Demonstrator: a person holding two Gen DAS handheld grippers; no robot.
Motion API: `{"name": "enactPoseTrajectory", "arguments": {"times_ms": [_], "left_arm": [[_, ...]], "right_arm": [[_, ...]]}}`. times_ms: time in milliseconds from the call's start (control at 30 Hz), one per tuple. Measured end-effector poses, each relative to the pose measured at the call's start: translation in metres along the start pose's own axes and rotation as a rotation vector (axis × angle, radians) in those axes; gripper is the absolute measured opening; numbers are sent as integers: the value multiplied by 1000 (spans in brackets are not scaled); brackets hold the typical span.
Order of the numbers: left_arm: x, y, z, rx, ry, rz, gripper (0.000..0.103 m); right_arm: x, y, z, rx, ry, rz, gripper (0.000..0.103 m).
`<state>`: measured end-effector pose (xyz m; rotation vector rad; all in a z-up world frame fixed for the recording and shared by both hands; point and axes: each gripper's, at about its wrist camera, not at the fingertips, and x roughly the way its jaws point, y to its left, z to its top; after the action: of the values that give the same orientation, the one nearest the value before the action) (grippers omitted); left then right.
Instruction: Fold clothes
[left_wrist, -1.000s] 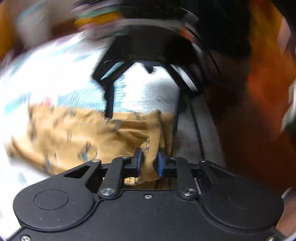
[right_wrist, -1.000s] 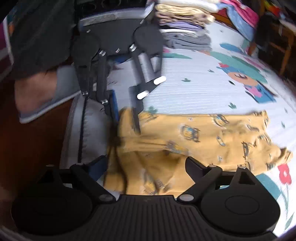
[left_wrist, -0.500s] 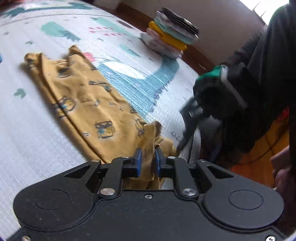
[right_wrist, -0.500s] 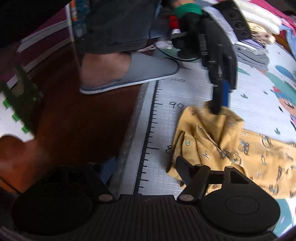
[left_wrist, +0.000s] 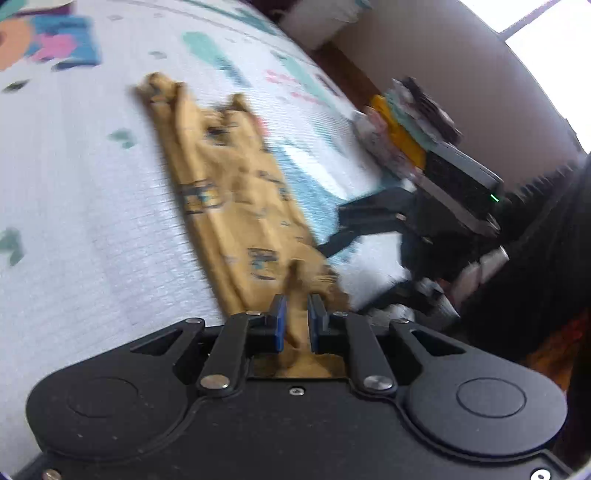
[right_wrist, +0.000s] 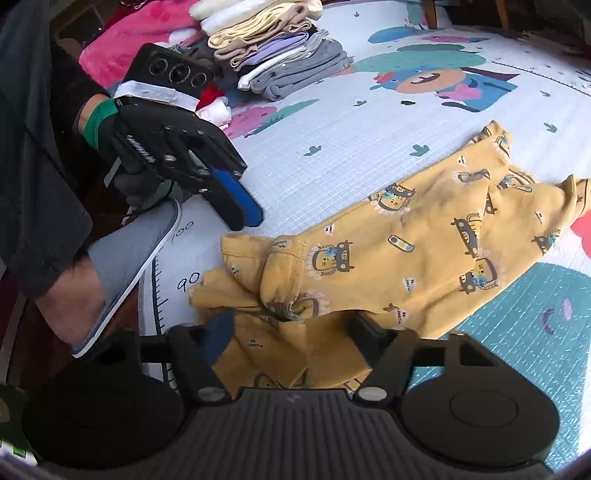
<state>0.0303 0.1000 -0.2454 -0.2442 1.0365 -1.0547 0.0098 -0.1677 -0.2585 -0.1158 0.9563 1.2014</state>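
A yellow child's garment with a car print lies stretched across the play mat; in the left wrist view the garment runs away up and to the left. My left gripper is shut on a bunched fold at its near end. From the right wrist view the left gripper, held by a gloved hand, meets the garment's corner by the mat's edge. My right gripper is closing, with rumpled yellow fabric between its fingers and the pads still apart.
A stack of folded clothes stands at the mat's far side beside a pink blanket; another folded pile sits near the wall. A person's foot in a grey slipper rests at the mat's ruler-printed edge, wooden floor beyond it.
The right gripper has come over the garment's near end and its jaws have narrowed around the fabric. The left gripper has kept its hold while rolling and shifting.
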Motion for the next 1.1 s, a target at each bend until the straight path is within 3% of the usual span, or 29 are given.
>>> {"name": "enactPoseTrajectory", "arguments": {"times_ms": [33, 67, 133, 200, 233, 267, 300, 400, 467, 533, 633, 767, 833, 867, 900, 1000, 1067, 1100], "left_arm": [[5, -6, 3, 54, 9, 7, 18], [12, -10, 5, 102, 15, 23, 32], [20, -11, 8, 125, 27, 56, 48], [30, -5, 9, 108, 47, 79, 47], [34, -3, 10, 110, 62, 82, 34], [38, -2, 10, 118, 80, 80, 13], [37, -1, 11, 115, 79, 65, 10], [29, -5, 13, 151, 69, -15, 10], [29, -16, 11, 253, 141, -99, 10], [29, -27, 7, 354, 205, -132, 15], [26, -24, 12, 341, 187, -103, 25], [32, -16, 18, 281, 118, -50, 25], [53, -20, 8, 321, 188, 9, 25], [64, -22, 1, 370, 255, 44, 27], [65, -27, -6, 457, 261, 56, 27], [59, -30, -1, 476, 284, 70, 29], [49, -25, 12, 432, 258, 69, 46], [42, -20, 21, 411, 221, 72, 47]], "right_arm": [[2, 0, 1, -12, 3, -1, 53], [2, 1, -1, -24, 13, 9, 52], [4, 7, -1, -56, 27, 26, 48], [5, 13, -1, -85, 28, 36, 38], [5, 15, -1, -98, 27, 38, 26], [4, 18, 0, -118, 27, 44, 23], [2, 23, 1, -154, 33, 54, 22], [-6, 46, -3, -308, 82, 156, 22], [-7, 61, -11, -365, 159, 228, 22], [-8, 72, -21, -421, 209, 235, 25], [-14, 65, -24, -365, 203, 199, 30], [-23, 41, -6, -212, 88, 96, 32], [-20, 31, 3, -161, 17, 28, 45], [-17, 27, 7, -137, -13, 13, 47], [-12, 23, 10, -120, -36, -1, 50], [12, 25, 6, -212, 42, -55, 50], [16, 30, 3, -272, 87, -78, 50], [12, 28, 6, -250, 89, -63, 50]]}}
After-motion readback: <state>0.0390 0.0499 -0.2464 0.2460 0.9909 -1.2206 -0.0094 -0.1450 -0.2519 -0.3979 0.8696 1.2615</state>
